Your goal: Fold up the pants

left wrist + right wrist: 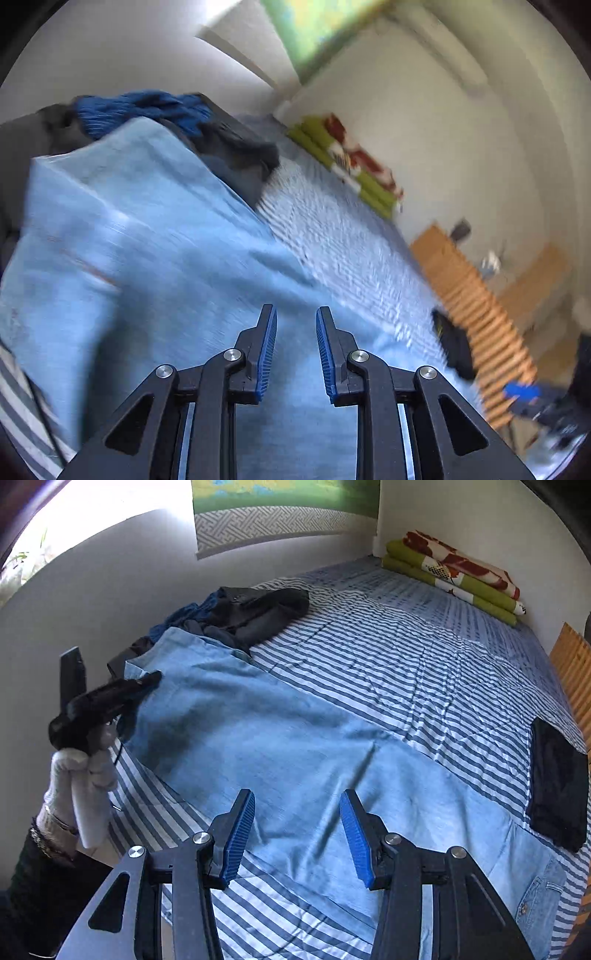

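Striped bedding (406,672) covers the bed that serves as the work surface. Light-blue pants (280,746) lie flat on it, long axis running from 10 o'clock (leg ends) to 4 o'clock (waistband, pocket) in the right wrist view. Right gripper (297,830) hovers above the mid-leg region, jaws apart and empty. Left gripper (295,350), jaws also apart, sits over the fabric; its view is motion-blurred. Judgement: left is nearer the leg ends, right nearer the waistband.
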Motion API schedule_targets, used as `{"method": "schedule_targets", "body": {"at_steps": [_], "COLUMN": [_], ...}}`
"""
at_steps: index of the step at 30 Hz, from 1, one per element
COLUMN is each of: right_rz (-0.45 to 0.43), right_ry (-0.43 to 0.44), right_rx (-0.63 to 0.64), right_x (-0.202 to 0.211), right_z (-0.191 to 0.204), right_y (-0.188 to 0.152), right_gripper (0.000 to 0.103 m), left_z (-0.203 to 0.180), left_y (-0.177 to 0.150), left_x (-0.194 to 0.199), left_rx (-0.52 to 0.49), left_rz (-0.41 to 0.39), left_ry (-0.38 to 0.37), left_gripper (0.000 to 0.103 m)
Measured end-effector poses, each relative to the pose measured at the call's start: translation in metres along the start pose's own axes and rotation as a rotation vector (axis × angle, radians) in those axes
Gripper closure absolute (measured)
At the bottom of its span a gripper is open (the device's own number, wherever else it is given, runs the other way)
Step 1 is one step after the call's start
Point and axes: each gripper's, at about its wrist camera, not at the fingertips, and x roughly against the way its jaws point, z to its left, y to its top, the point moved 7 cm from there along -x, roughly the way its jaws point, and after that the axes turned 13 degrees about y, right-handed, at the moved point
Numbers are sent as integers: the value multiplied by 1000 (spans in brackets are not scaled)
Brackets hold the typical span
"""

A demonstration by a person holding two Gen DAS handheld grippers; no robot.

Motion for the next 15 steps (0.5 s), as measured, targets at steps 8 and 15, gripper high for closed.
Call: {"method": "schedule_targets", "body": {"at_steps": [8, 15], "right_rz": [43, 91], "right_ry": [7, 30], "right_rx": [-17, -42], "right_x": [-11, -27], "right_z": [-8, -2], "right_y": [-27, -50], "right_gripper": [59, 59], "left_z": [70, 185], "left_y": [0, 17], "left_x": [69, 97], "left_rx": [65, 392], "left_rz": [-152, -154], "left_ry": [236, 326], "left_gripper": [39, 33]}}
